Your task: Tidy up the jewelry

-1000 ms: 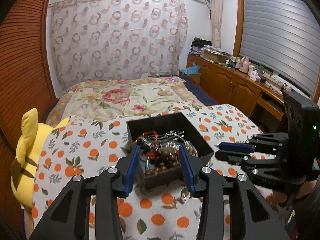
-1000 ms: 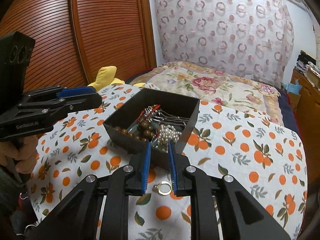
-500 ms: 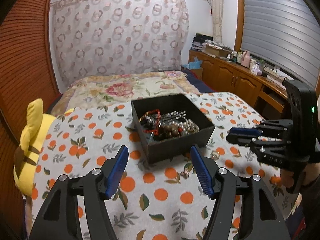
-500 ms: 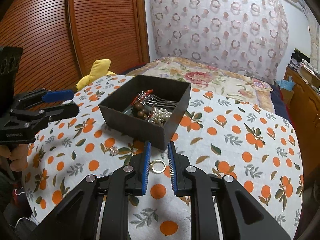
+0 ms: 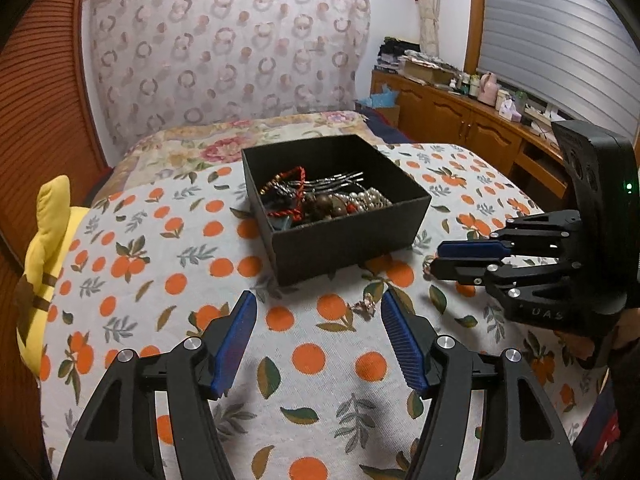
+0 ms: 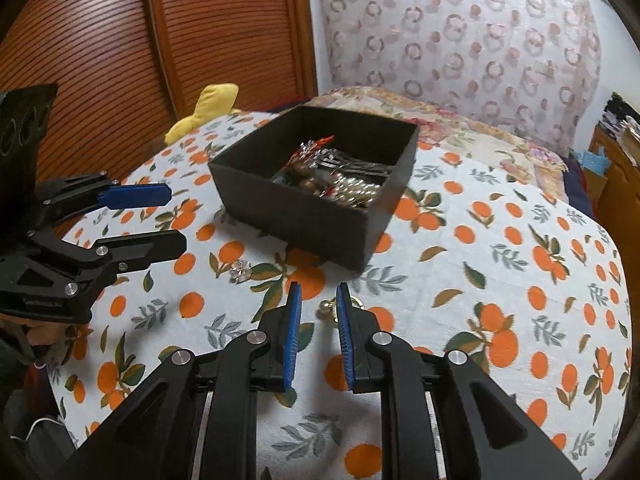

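A black open box holds several pieces of jewelry: beads, pearls, red cord and metal hairpins. It stands on an orange-print cloth. My left gripper hovers open in front of the box with nothing between its blue pads. A small sparkly ornament lies on the cloth just inside its right finger. My right gripper is low over the cloth, its jaws a narrow gap apart. A gold ring lies on the cloth in that gap, partly hidden, not pinched.
The orange-print cloth covers a rounded table. A yellow plush toy sits at its far left edge. A floral bed lies behind, a wooden cabinet to the right, slatted wooden doors to the left.
Both grippers drew back from the box and sank toward the cloth. The left jaws, earlier around the beads in the box, widened and now stand empty. The right jaws kept their narrow gap.
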